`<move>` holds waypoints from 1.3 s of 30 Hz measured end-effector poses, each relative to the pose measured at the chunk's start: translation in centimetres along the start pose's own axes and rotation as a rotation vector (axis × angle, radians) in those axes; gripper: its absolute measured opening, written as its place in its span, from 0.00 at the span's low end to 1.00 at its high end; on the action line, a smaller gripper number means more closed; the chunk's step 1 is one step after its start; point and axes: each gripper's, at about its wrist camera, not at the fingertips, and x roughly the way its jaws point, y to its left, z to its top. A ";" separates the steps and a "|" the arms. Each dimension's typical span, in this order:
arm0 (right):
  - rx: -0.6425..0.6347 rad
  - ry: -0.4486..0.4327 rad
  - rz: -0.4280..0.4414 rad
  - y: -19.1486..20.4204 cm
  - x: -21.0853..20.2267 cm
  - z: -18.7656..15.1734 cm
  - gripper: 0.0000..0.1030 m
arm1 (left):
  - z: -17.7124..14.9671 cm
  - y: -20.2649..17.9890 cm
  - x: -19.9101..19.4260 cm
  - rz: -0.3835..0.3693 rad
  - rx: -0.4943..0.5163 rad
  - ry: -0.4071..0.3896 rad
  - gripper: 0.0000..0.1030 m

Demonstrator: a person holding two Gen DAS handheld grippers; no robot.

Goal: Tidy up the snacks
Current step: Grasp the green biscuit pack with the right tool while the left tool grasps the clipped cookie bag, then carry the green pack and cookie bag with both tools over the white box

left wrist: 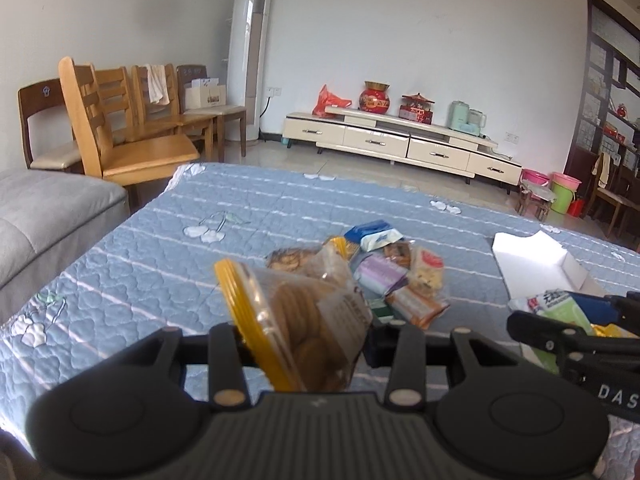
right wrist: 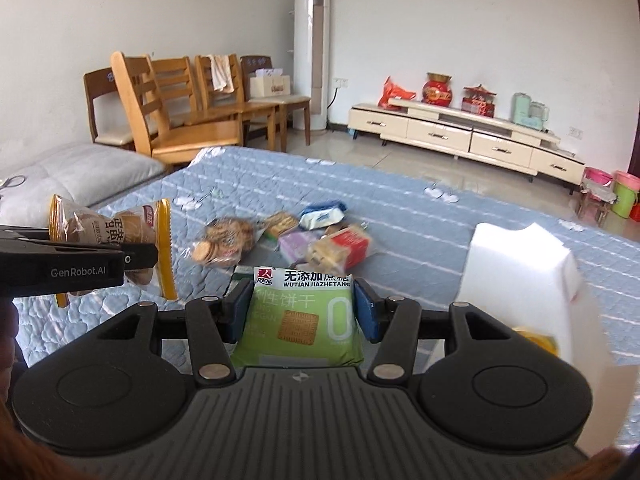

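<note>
My left gripper (left wrist: 306, 340) is shut on a clear, yellow-edged bag of round biscuits (left wrist: 308, 320), held tilted above the blue quilt (left wrist: 140, 264). The right wrist view shows that bag (right wrist: 116, 232) hanging at the far left. My right gripper (right wrist: 301, 310) is shut on a green biscuit packet (right wrist: 300, 320), its blue pads (right wrist: 234, 312) pressing on both sides. A pile of mixed snack packets (right wrist: 288, 240) lies on the quilt ahead of both grippers. An open white box (right wrist: 516, 268) stands to the right of the pile, with something yellow inside.
A grey sofa cushion (left wrist: 48, 216) borders the quilt on the left. Wooden chairs (left wrist: 132, 140) stand beyond its far left corner. A tall white air conditioner (left wrist: 248, 60) and a low cream cabinet (left wrist: 400, 140) line the far wall.
</note>
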 end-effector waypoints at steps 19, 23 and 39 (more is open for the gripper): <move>0.050 -0.089 -0.105 -3.7 -5.1 0.7 0.63 | 1.2 -4.4 -1.9 -0.052 0.061 -0.039 0.39; 0.059 -0.099 -0.120 -4.2 -5.6 0.8 0.63 | 1.5 -5.2 -1.9 -0.068 0.072 -0.042 0.39; 0.098 -0.127 -0.188 -5.9 -7.2 1.1 0.63 | 2.2 -8.7 -1.7 -0.132 0.121 -0.037 0.39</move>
